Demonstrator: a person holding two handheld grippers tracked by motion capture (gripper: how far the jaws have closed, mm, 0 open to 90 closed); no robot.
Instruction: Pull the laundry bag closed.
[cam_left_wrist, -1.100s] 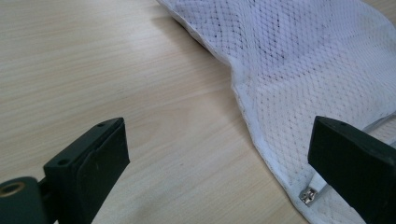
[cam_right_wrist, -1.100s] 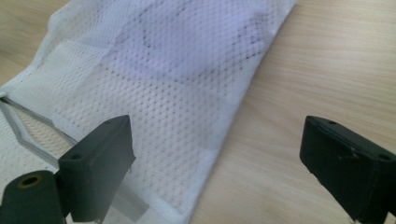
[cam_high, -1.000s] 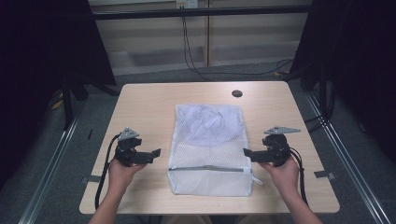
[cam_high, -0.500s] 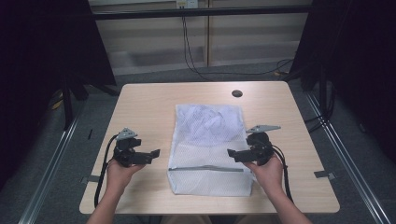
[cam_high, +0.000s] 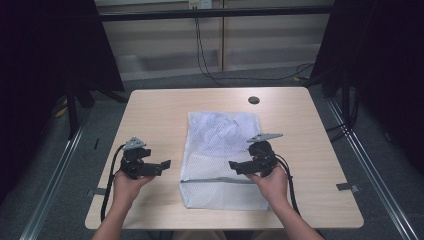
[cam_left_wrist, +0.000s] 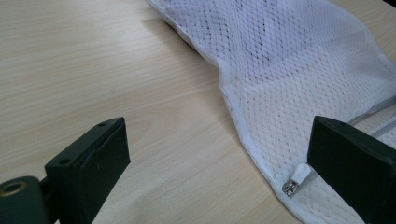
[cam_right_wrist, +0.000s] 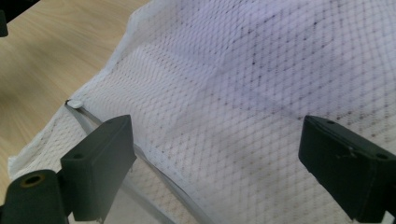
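A white mesh laundry bag (cam_high: 222, 150) lies flat in the middle of the table, with white cloth inside and a grey zipper line (cam_high: 220, 181) near its front end. The zipper pull (cam_left_wrist: 296, 179) sits at the bag's left edge. My left gripper (cam_high: 166, 164) hovers open just left of the bag, its jaws wide apart with the zipper pull between them farther off. My right gripper (cam_high: 233, 166) is open over the bag's right half, above the mesh (cam_right_wrist: 243, 88) and the zipper line (cam_right_wrist: 154, 172). Neither holds anything.
The light wooden table (cam_high: 155, 115) has a small dark round hole (cam_high: 254, 100) near its back edge. Cables (cam_high: 107, 185) trail from both grippers. Black curtains and metal rails flank the table.
My right gripper has moved leftward from beside the bag's right edge to over the bag. The left gripper has stayed in place.
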